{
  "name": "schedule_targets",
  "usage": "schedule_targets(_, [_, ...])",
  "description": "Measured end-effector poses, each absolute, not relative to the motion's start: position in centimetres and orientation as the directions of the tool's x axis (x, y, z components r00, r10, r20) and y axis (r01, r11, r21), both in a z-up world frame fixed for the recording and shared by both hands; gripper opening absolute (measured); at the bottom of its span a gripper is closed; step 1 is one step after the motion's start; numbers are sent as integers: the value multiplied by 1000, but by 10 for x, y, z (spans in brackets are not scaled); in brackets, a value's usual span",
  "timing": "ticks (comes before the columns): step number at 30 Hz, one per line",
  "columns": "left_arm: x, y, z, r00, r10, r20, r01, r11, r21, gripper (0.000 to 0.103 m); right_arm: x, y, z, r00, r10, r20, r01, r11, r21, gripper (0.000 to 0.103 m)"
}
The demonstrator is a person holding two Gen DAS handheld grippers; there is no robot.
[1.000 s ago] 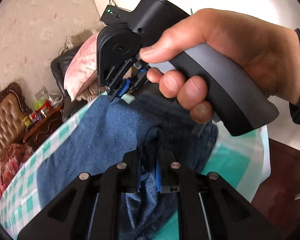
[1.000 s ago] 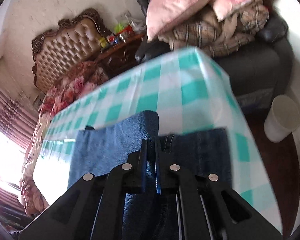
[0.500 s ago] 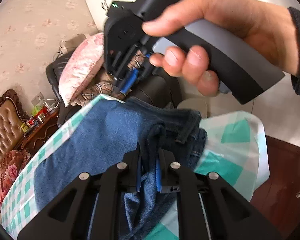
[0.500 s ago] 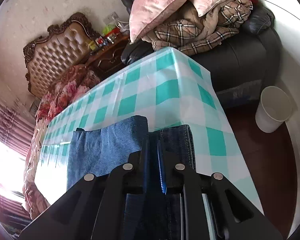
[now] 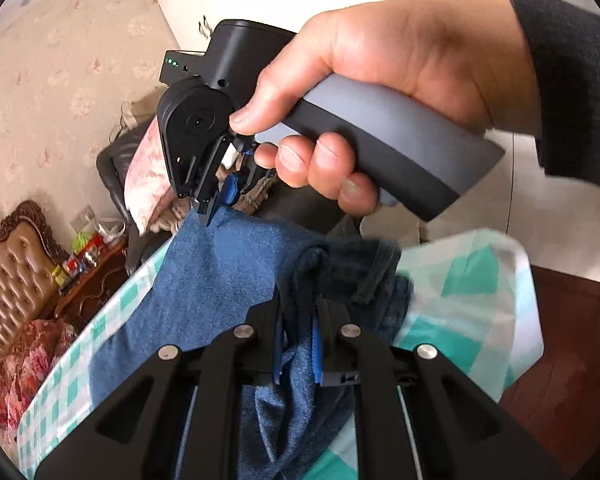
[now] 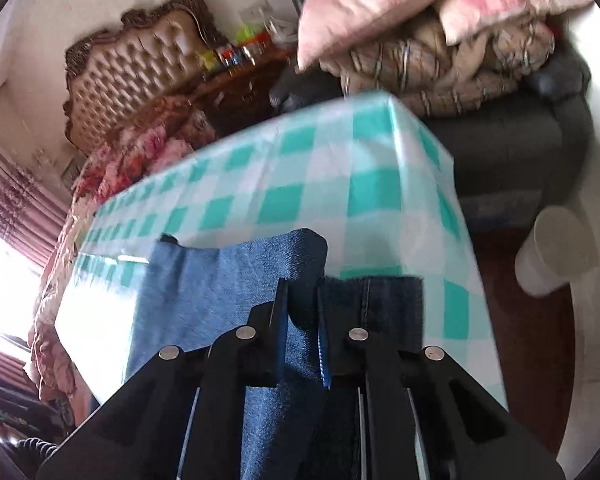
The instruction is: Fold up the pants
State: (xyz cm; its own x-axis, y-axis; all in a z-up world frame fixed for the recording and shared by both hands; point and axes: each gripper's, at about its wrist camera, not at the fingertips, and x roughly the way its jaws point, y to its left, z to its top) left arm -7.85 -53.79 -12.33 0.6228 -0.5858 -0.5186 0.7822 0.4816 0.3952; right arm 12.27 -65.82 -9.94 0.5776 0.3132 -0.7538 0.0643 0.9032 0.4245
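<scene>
Denim pants [image 5: 220, 276] pinched by both hand-held grippers [image 5: 298, 332] [image 6: 303, 312]; lifted, apparently.

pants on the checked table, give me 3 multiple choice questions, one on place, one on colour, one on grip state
1. Where do the pants lie?
A. on the checked tablecloth
B. on the floor
C. on the sofa

2. What colour are the tablecloth's squares?
A. red and white
B. teal and white
C. plain yellow

3. What is the left gripper doing?
A. hanging open above the cloth
B. holding a cup
C. pinching a bunched fold of denim

Answers:
1 A: the denim spreads over the cloth in the right wrist view.
2 B: teal and white checks show in both views.
3 C: fabric sits between its closed fingers; the right gripper also pinches denim.
</scene>
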Motion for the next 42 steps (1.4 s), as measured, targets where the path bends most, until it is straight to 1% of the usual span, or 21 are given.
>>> schedule_targets(3, [-80, -553, -126, 607, -598, -524, 795, 450, 406, 10, 115, -669, -92, 598, 289, -748, 71, 910, 409, 13])
schedule_targets(6, [-81, -571, -145, 583, -582, -567, 813, 412, 412, 10, 114, -680, -110, 577, 252, -777, 106, 920, 377, 13])
schedule_targets(9, [-80, -578, -165, 573, -562, -596, 819, 399, 412, 10, 113, -676, -132, 566, 180, -804, 117, 948, 295, 14])
schedule_targets(13, [-78, -580, -169, 577, -564, -591, 816, 414, 403, 11, 108, -663, -135, 608, 79, -790, 112, 977, 183, 14])
schedule_targets(17, [-76, -579, -168, 575, -567, -589, 818, 423, 391, 11, 106, -652, -133, 621, 10, -784, 110, 989, 100, 14])
schedule_targets(21, [-71, -581, -169, 580, -565, -587, 814, 427, 393, 12, 107, -654, -133, 620, 12, -784, 106, 989, 99, 14])
schedule_targets(23, [-69, -580, -170, 573, -567, -592, 818, 435, 376, 14, 107, -652, -133, 620, 0, -785, 101, 992, 80, 14])
schedule_targets(27, [-66, -576, -164, 535, -584, -611, 840, 447, 308, 23, 105, -647, -132, 622, -18, -782, 102, 993, 59, 14])
schedule_targets(29, [-66, -566, -155, 493, -625, -606, 863, 439, 249, 58, 104, -645, -131, 623, -33, -782, 100, 994, 38, 14])
schedule_targets(30, [-68, -559, -151, 484, -645, -592, 868, 437, 234, 61, 104, -643, -131, 622, -41, -782, 100, 995, 28, 14])
schedule_targets(33, [-72, -538, -135, 431, -692, -580, 891, 427, 153, 61, 104, -641, -131, 622, -53, -781, 101, 995, 13, 14])
schedule_targets(35, [-58, -519, -125, 392, -710, -585, 888, 459, 38, 60, 104, -641, -131, 624, -52, -780, 102, 995, 16, 14])
schedule_targets(36, [-51, -514, -122, 381, -714, -588, 883, 469, 3, 57, 103, -641, -131, 626, -52, -778, 103, 995, 16, 14])
schedule_targets(37, [-39, -509, -118, 365, -718, -592, 872, 486, -52, 46, 102, -641, -129, 630, -55, -775, 106, 994, 16, 14])
schedule_targets(38, [-26, -504, -114, 350, -723, -595, 867, 491, -87, 37, 100, -641, -126, 634, -71, -770, 118, 993, 6, 14])
schedule_targets(40, [13, -493, -101, 347, -731, -587, 836, 525, -159, 34, 87, -638, -114, 651, -140, -746, 171, 985, -36, 14])
schedule_targets(41, [33, -487, -95, 375, -724, -579, 813, 557, -170, 31, 77, -636, -105, 675, -156, -721, 189, 981, -36, 16])
schedule_targets(42, [54, -484, -91, 394, -712, -581, 793, 583, -176, 30, 67, -635, -97, 692, -164, -704, 202, 979, -29, 16])
